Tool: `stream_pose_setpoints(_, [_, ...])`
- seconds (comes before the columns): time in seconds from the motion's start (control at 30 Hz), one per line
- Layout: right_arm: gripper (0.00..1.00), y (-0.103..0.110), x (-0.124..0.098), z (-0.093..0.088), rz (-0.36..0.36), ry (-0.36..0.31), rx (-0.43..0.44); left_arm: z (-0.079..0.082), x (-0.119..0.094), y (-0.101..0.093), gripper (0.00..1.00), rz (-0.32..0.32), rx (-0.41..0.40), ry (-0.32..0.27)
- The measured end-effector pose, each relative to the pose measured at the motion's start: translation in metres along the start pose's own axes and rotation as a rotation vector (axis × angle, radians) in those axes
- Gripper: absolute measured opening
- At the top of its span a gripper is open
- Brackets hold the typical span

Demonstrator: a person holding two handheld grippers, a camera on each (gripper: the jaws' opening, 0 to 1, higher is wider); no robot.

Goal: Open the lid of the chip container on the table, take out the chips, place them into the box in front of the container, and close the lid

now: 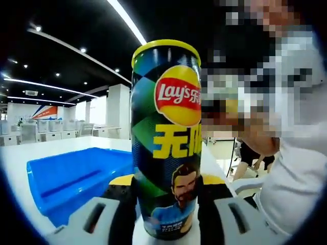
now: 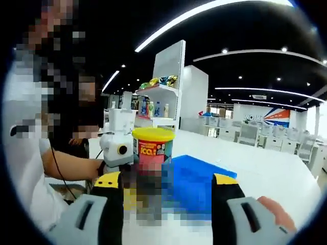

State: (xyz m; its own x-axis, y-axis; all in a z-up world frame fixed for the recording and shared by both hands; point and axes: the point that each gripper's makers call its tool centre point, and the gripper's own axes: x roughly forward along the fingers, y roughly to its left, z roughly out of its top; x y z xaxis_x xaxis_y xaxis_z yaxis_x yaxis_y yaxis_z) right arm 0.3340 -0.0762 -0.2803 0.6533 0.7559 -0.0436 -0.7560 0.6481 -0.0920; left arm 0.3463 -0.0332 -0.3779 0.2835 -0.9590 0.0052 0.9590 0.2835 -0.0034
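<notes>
Chip container (image 1: 166, 138) stands upright on the white bench (image 1: 61, 148), yellow lid (image 1: 164, 47) on. Left gripper (image 1: 166, 204): fingers clamped on the container's lower body, one on each side. Blue box (image 1: 71, 176) lies just beside the container. Right gripper (image 2: 166, 204): fingers apart, nothing between them, facing the container (image 2: 153, 148) near its lid (image 2: 153, 133); box (image 2: 196, 178) behind.

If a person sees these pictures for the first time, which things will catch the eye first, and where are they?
The tall chip container with its yellow lid stands upright in the middle of the left gripper view, between the left tongs, whose jaws sit close on both sides. Behind it to the left lies the bright blue box on the white table. In the right gripper view the container stands ahead, beyond the open right tongs.
</notes>
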Motion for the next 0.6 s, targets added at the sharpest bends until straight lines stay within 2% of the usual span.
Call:
stream_pose_setpoints(0.03, [0.70,0.001,0.003,0.003,0.007,-0.010,0.044,0.000,0.000,0.000,0.47,0.000,0.001,0.000])
stream_pose_setpoints(0.1, [0.72,0.005,0.010,0.011,0.039,-0.041,0.191,0.000,0.000,0.000,0.47,-0.002,0.004,-0.001])
stream_pose_setpoints(0.17, [0.72,0.009,0.015,0.017,0.072,-0.063,0.242,0.000,0.000,0.000,0.47,-0.002,0.002,0.000])
stream_pose_setpoints(0.23, [0.75,0.010,0.023,0.020,0.040,-0.071,0.197,0.000,0.000,0.001,0.47,0.000,0.002,0.002])
stream_pose_setpoints(0.27, [0.75,0.007,0.027,0.022,0.001,-0.073,0.121,0.000,0.000,0.001,0.47,0.000,0.002,0.002])
stream_pose_setpoints(0.33, [0.73,0.011,0.035,0.023,-0.021,-0.064,0.045,0.000,-0.001,0.001,0.47,-0.001,0.001,0.001])
stream_pose_setpoints(0.47, [0.72,0.021,0.050,0.022,0.008,-0.044,0.102,0.000,-0.001,0.001,0.47,-0.001,0.002,0.004])
stream_pose_setpoints(0.53, [0.72,0.020,0.053,0.025,-0.004,-0.066,0.139,0.000,-0.001,0.001,0.47,-0.002,0.003,0.007])
stream_pose_setpoints(0.6, [0.67,0.022,0.057,0.024,0.004,-0.049,0.145,0.000,-0.001,0.001,0.47,-0.003,0.002,0.006])
